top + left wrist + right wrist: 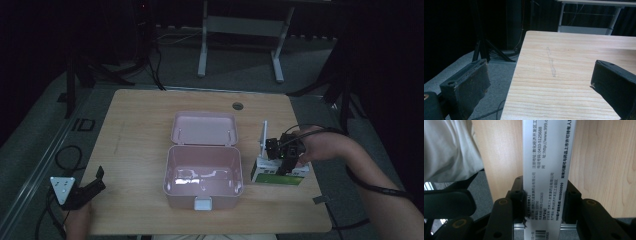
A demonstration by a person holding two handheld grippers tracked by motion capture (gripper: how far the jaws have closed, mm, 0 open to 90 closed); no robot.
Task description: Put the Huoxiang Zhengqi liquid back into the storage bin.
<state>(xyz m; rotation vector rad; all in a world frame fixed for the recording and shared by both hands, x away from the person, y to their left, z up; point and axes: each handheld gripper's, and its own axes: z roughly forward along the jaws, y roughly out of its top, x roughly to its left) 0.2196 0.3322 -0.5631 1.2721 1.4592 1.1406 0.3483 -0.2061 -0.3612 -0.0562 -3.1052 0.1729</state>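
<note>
The right gripper (pixel 284 161) clamps the medicine box (pixel 279 175) beside the open pink case (pixel 203 186). Next, I reckon, lift it over the rim. The left gripper (pixel 95 181) idles open.

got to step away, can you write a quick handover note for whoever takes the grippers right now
Right gripper: shut on the white and green medicine box, which sits on the table just right of the pink container; in the right gripper view the jaws press both sides of the box.
Left gripper: open, holding nothing, at the near left edge of the table, jaws wide apart.
Pink container: at mid-table, lid folded back, nothing visible inside.
Done: container open, box gripped.
Left, as it looks: lift the box, probably place it in the container, then close the lid.
</note>
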